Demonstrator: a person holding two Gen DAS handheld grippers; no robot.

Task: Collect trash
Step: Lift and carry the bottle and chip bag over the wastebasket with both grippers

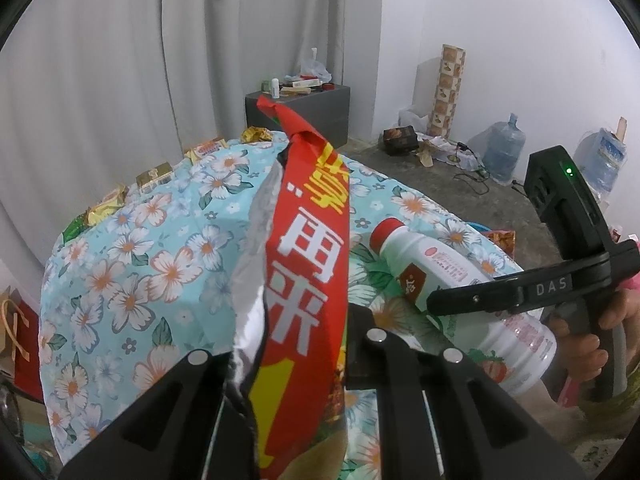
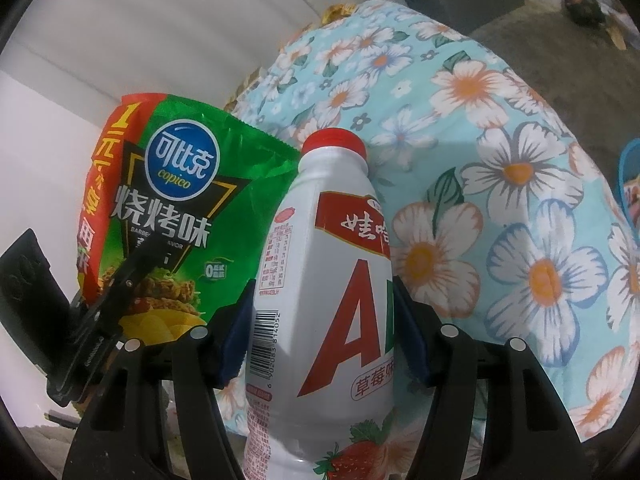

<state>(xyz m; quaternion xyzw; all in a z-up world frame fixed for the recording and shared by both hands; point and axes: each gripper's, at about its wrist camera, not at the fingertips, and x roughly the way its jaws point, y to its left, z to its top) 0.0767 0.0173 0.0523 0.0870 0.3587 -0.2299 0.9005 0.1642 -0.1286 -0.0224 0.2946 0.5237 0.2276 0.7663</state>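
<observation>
Chip bag point(image 1: 296, 280) hangs pinched in the closed left gripper point(image 1: 288, 364). Right gripper point(image 2: 324, 328) clamps the red-capped strawberry milk bottle point(image 2: 320, 280) above the floral tablecloth point(image 2: 500, 160).

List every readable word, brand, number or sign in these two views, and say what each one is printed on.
"可比克 copico": blue badge on the chip bag
"烧烤味": chip bag front
"1元": red strip of the chip bag
"再来": the same red strip, left wrist view
"AD" (partly hidden) and "草莓味": white bottle
"DAS": right gripper
Bottle barcode digits, nutrition table, small print: too small to read.
</observation>
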